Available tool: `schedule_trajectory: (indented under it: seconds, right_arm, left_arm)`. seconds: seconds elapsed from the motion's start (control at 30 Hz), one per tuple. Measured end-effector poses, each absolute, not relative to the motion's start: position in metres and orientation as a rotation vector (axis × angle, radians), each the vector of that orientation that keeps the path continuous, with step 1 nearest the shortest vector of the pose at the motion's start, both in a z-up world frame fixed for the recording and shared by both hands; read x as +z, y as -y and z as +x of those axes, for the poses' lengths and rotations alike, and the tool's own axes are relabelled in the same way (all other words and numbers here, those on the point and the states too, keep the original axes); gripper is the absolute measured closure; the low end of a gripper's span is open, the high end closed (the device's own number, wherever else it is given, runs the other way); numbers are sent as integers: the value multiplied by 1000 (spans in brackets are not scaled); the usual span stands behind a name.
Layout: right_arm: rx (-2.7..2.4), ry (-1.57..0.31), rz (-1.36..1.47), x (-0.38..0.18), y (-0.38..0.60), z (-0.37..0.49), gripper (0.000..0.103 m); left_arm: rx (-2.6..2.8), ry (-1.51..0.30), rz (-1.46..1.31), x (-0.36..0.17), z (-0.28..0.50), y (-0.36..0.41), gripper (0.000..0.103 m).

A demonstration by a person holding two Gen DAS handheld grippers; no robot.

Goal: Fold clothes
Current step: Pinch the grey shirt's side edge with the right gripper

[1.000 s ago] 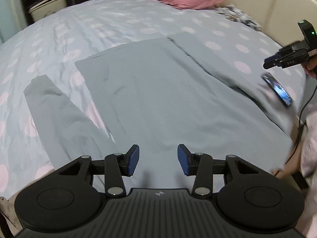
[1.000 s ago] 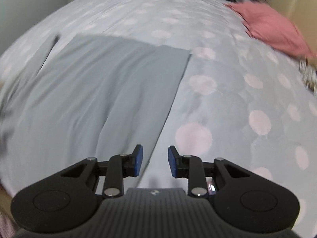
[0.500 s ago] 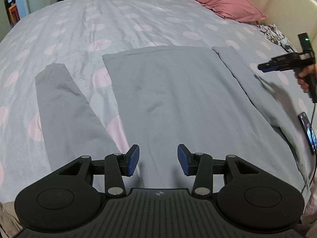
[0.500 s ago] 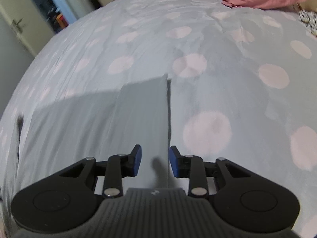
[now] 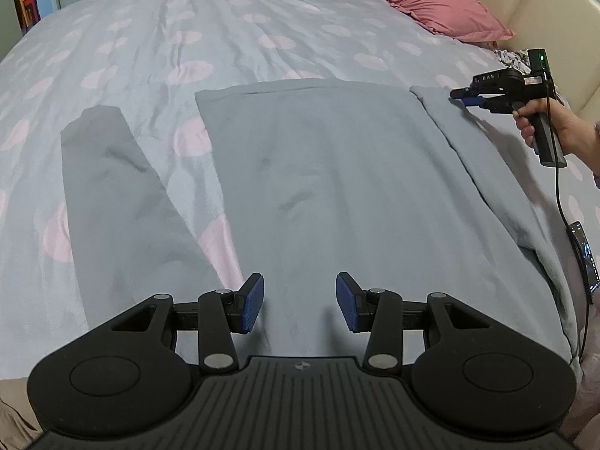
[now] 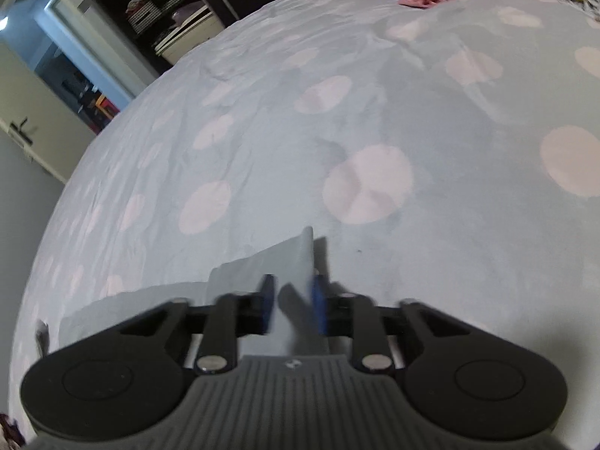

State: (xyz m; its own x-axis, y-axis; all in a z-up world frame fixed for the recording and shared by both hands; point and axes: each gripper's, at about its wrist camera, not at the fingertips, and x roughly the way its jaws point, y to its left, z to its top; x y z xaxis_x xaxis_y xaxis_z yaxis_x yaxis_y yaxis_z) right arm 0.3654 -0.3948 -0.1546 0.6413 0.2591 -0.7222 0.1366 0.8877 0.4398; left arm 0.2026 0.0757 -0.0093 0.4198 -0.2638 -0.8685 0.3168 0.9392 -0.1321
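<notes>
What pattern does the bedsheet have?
The bedsheet is pale blue-grey with pink dots, shown best in the left wrist view.

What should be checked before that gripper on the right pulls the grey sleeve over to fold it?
1. Sleeve end between the fingers of the right gripper: ok, the right sleeve tip sits in the gap.
2. Firm pinch: cannot tell, the picture is blurred and a gap shows.
3. Left gripper clear: ok, open above the grey shirt.
4. Shirt body flat: ok, only faint creases.
5. Left sleeve spread out: ok.
6. Phone off the cloth: ok, beside the shirt's edge.
</notes>
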Motion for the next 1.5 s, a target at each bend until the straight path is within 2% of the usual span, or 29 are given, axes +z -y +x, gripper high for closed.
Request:
schedule_trajectory:
  seconds: [0.2, 0.27, 0.8, 1.17, 1.5]
  right_arm:
    - [92, -824, 442, -132, 404, 348, 96]
    - [88, -811, 419, -119, 411, 337, 100]
    - [-162, -642, 429, -46, 532, 214, 100]
    - [-375, -612, 445, -24, 610, 128, 100]
    - [-416, -555, 346, 17, 619, 54, 100]
  left_arm:
    - [-341, -1074, 48, -8, 204, -78, 63]
    - [-342, -1070, 55, -7, 203, -77, 63]
    - [-365, -1014, 109, 5, 191, -55, 63]
    - [-378, -999, 128, 6, 180, -44, 63]
    - [-390, -973, 105, 12, 168, -40, 63]
